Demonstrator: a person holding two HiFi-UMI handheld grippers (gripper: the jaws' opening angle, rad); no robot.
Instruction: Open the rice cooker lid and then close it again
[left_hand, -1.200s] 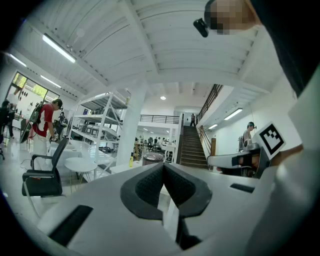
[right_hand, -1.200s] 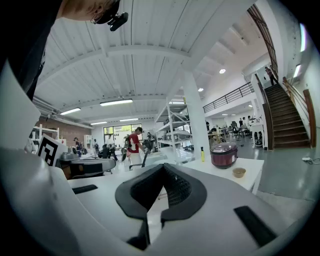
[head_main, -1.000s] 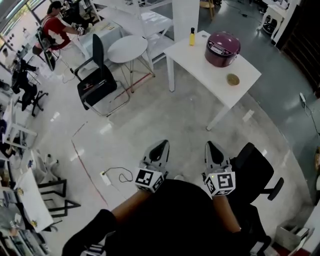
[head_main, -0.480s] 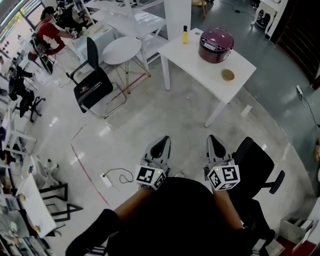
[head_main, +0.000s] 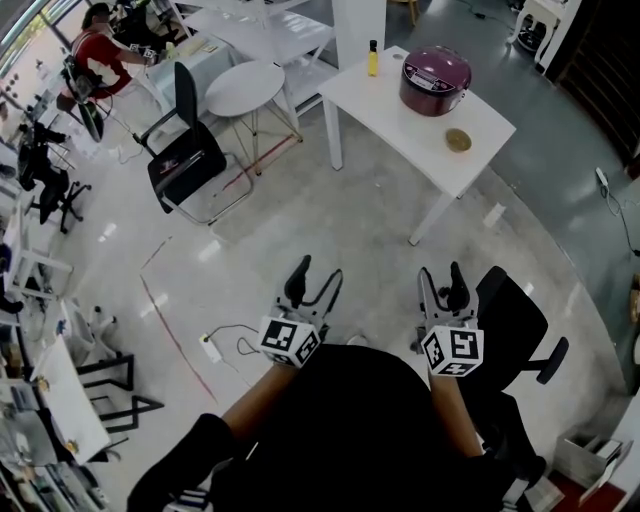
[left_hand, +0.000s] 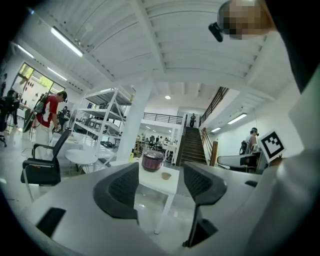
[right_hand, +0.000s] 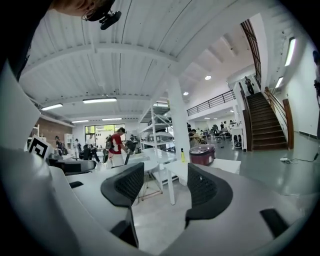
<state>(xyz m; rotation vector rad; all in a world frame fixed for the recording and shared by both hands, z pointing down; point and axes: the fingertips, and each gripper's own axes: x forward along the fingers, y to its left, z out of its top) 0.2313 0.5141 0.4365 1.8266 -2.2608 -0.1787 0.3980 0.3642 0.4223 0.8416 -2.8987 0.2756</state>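
My left claw (head_main: 315, 277) and my right claw (head_main: 442, 278) are both held low in front of me, just past my dark sleeves, each with its marker cube of black-and-white squares at the back. Both pairs of jaws are opening: the grey curved fingers stand well apart, and their black ribbed pads (left_hand: 121, 186) face each other across bare air. Nothing sits between them in either gripper view (only the room beyond).

The rice cooker (head_main: 435, 80) is well apart from me, across a stretch of glossy pale floor. It is a squat, rounded pot with a shiny plum-coloured shell and a lighter panel on top, and its lid is down. It stands near the far end of a white rectangular table (head_main: 395, 110) with slim white legs. On the same top are a small yellow bottle (head_main: 372, 60) at the far corner and a little round tan bowl (head_main: 458, 140) near the cooker, apart from it.

A black swivel chair (head_main: 515, 325) stands just beside my right claw. To the left of the table are a round white side table (head_main: 245, 88) and a black chair on a thin metal frame (head_main: 185, 165) — beyond them a person in a red top (head_main: 95, 50) sits at a desk.
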